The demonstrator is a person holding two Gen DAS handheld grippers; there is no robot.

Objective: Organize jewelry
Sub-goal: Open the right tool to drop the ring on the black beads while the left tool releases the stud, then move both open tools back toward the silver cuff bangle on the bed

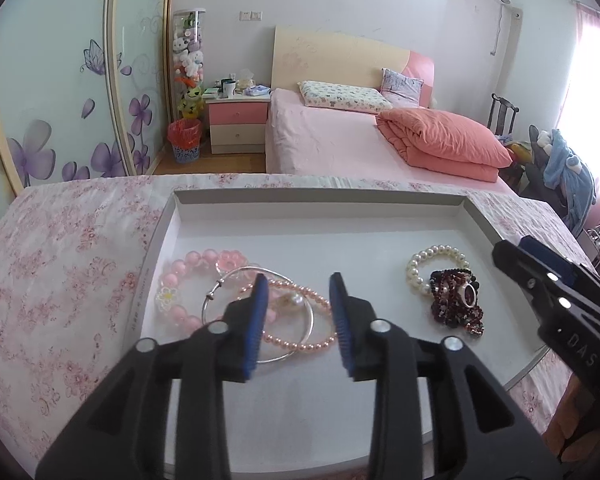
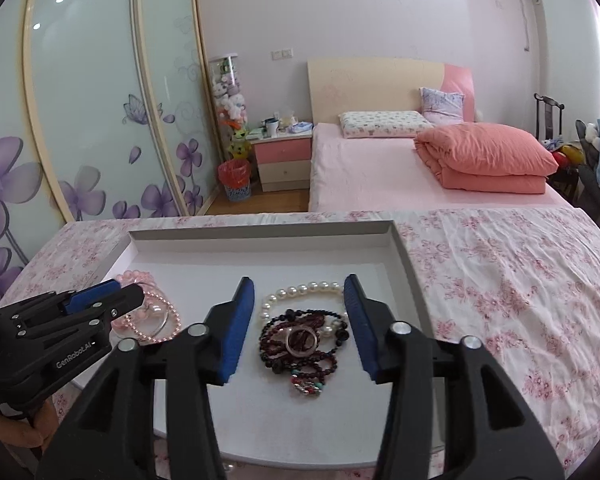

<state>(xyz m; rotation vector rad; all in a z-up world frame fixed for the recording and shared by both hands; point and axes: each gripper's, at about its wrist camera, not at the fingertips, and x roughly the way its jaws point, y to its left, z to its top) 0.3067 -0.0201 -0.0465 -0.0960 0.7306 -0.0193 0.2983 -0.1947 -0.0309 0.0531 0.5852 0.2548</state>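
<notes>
- Presently, a shallow white tray (image 1: 480,216) sits on a pink floral cloth (image 1: 60,264); all jewelry lies inside it.
- Left group: a pink bead bracelet (image 1: 180,284) with a flower charm, a silver bangle (image 1: 236,280) and a small-bead pink pearl strand (image 1: 300,344) overlap one another.
- Right group: a white pearl bracelet (image 1: 420,272) lies against a heap of dark red beads (image 1: 452,312); a ring (image 1: 470,294) rests on top of that heap.
- The two groups lie well apart, with bare tray floor between them.
- Left gripper (image 1: 298,320): fingers parted, nothing held; it is over the pink pearl strand and bangle. Contact with either cannot be judged.
- Right gripper (image 2: 300,320): fingers parted, nothing held; the dark beads, ring and part of the white pearl bracelet show between its blue pads (image 2: 240,320).
- In the right wrist view the left gripper appears at lower left, its tips over the pink pieces.
- Background: bed (image 1: 340,140), folded salmon quilt (image 1: 440,144), nightstand (image 1: 238,120).
</notes>
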